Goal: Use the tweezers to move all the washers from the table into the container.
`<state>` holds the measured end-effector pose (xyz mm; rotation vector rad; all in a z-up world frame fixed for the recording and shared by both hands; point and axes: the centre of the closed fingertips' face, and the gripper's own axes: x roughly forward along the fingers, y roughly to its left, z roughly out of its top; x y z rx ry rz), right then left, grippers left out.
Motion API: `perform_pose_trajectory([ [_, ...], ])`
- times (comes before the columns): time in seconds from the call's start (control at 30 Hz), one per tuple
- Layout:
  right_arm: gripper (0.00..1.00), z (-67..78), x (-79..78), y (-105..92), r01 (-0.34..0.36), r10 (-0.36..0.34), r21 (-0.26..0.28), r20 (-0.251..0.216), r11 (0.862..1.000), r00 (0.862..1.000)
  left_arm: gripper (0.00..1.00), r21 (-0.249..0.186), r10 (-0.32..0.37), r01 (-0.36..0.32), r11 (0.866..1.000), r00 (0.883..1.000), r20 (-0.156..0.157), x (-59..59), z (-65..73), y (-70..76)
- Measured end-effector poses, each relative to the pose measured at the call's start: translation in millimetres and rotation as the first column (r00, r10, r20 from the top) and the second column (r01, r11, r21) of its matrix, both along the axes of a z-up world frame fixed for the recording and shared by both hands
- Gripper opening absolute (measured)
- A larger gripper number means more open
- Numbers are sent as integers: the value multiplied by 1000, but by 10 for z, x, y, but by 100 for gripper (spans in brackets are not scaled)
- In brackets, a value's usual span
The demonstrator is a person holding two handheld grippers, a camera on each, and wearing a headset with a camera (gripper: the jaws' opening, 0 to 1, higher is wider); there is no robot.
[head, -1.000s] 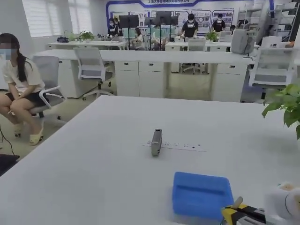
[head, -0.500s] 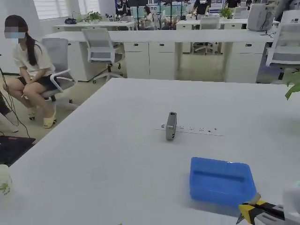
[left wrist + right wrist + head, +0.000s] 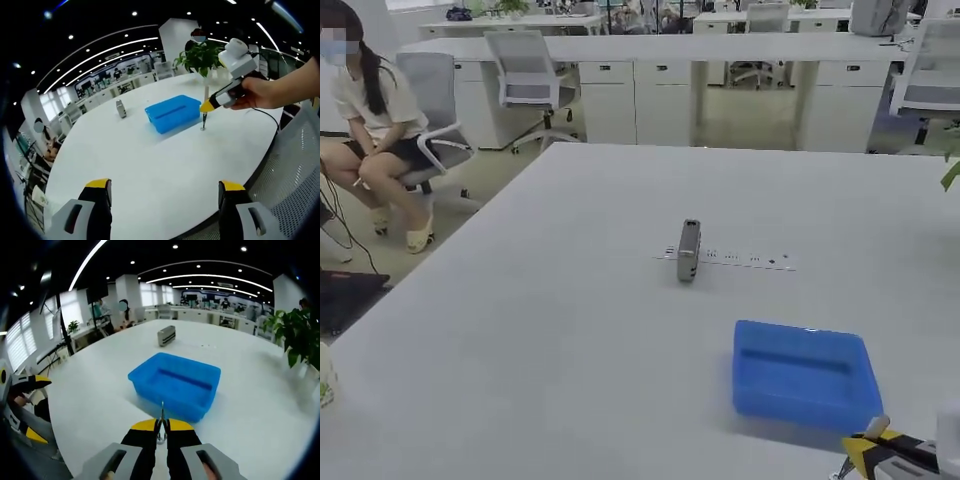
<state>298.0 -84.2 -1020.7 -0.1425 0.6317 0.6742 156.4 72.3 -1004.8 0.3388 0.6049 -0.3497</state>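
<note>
A blue container [image 3: 800,372] sits on the white table [image 3: 540,340], near its front right. Behind it a row of tiny washers [image 3: 740,260] lies on a pale strip. My right gripper [image 3: 161,426] is shut on thin metal tweezers [image 3: 162,412], whose tips point toward the container [image 3: 175,385]. In the left gripper view, the right gripper [image 3: 207,105], held in a hand, keeps the tweezers [image 3: 203,120] tip-down on the table beside the container [image 3: 172,112]. My left gripper [image 3: 165,185] stands open with nothing between its jaws, over the near table edge.
A small grey box [image 3: 689,250] stands at the left end of the washer strip. A potted plant [image 3: 295,340] is at the table's right. A person [image 3: 370,110] sits on a chair off the far left, with desks and chairs behind.
The head camera has tilted down and shifted, so the table fills more of the picture. The right gripper stays at the bottom right. Nothing on the table has moved.
</note>
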Motion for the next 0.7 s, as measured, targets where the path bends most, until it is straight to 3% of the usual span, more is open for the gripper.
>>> perform_pose_trajectory([
  [0.13,3,5,15,-15,8,-8,-11,3,1000,1000,91,-11,-19,19,1000,1000,9,-8,28,-29],
  [0.23,3,3,33,-20,11,-11,-26,8,1000,1000,92,-6,-63,64,998,997,37,-27,89,-86],
  [0.33,3,-7,27,-16,9,-9,-32,8,999,1000,92,-39,-90,93,995,994,62,-22,173,-134],
  [0.4,3,-15,25,-15,9,-9,-36,10,999,1000,92,-27,-96,98,995,993,75,-2,190,-113],
  [0.57,2,-16,35,11,7,-7,-41,12,999,1000,93,-40,-128,130,991,990,56,-17,163,-116],
  [0.7,2,-20,18,7,12,-11,-43,12,999,1000,95,-66,-190,192,979,981,29,-66,123,-199],
])
